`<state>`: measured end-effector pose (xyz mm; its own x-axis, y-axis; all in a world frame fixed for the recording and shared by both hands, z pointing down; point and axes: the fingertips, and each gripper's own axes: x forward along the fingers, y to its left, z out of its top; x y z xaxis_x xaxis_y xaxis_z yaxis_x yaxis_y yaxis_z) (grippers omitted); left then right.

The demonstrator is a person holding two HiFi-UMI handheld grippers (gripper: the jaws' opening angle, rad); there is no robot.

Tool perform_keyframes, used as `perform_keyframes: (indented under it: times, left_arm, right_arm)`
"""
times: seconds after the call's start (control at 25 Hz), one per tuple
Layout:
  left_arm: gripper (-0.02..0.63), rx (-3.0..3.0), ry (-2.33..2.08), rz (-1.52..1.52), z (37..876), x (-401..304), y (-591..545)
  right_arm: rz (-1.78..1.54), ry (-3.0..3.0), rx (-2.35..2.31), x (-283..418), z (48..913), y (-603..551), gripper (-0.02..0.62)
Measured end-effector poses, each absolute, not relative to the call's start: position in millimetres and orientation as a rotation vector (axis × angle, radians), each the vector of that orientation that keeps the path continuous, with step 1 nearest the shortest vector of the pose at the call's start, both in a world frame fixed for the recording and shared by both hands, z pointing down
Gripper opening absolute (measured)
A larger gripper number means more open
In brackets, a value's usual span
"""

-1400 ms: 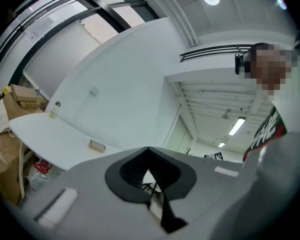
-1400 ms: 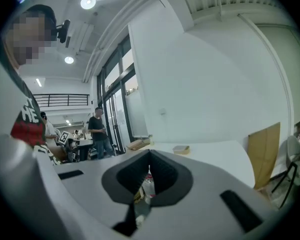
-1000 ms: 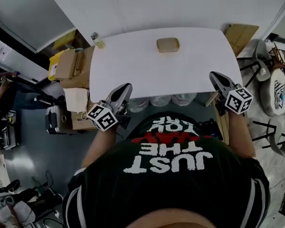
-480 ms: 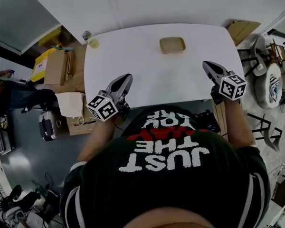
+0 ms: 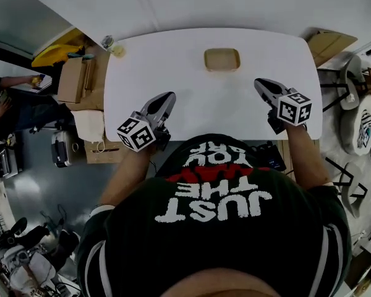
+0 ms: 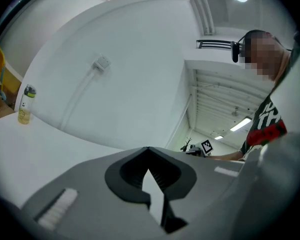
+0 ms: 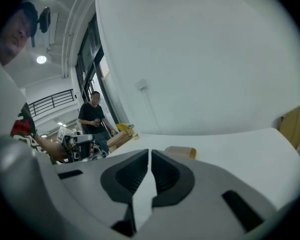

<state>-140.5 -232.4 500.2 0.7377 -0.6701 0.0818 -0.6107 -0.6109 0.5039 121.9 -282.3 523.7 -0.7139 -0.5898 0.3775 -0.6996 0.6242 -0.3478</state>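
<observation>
Head view. A white worktop (image 5: 198,110) lies below the person. The left claw (image 5: 167,97) hangs over its near edge, toward the near left corner. The right claw (image 5: 260,83) hangs above the right part of the worktop, a little farther in. Both point toward the far edge, and neither touches anything. A tan rectangular tray (image 5: 222,59) lies midway along the far edge, apart from both claws and nearer to the right one. A small bottle (image 5: 114,47) stands at the far left corner. Cardboard boxes (image 5: 74,80) are stacked on the floor beside the left edge.

Left gripper view. The left claw (image 6: 148,149) is closed, its tips meeting with nothing between them. The bottle (image 6: 24,105), grey-capped and holding yellowish liquid, stands upright far off to the left on the worktop, before a white wall (image 6: 120,59).

Right gripper view. The right claw (image 7: 149,152) is drawn together to a thin slit and holds nothing. The tray (image 7: 180,152) lies just past its tips, slightly to the right. A person (image 7: 92,120) stands in the background beyond the left edge.
</observation>
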Motion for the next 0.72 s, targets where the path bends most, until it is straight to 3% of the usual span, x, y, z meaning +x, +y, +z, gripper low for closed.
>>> perform_keyframes:
  times: [0.32, 0.72]
  left_arm:
    - [0.008, 2.337, -1.091, -0.093, 520.0, -55.4, -251.8]
    - [0.007, 2.366, -0.965, -0.024, 557.5, -70.0, -275.9]
  right_arm:
    - [0.967, -2.615, 0.755, 136.7, 577.0, -334.7, 0.008]
    - [1.189, -2.468, 0.875, 107.7, 632.9, -356.2, 0.009]
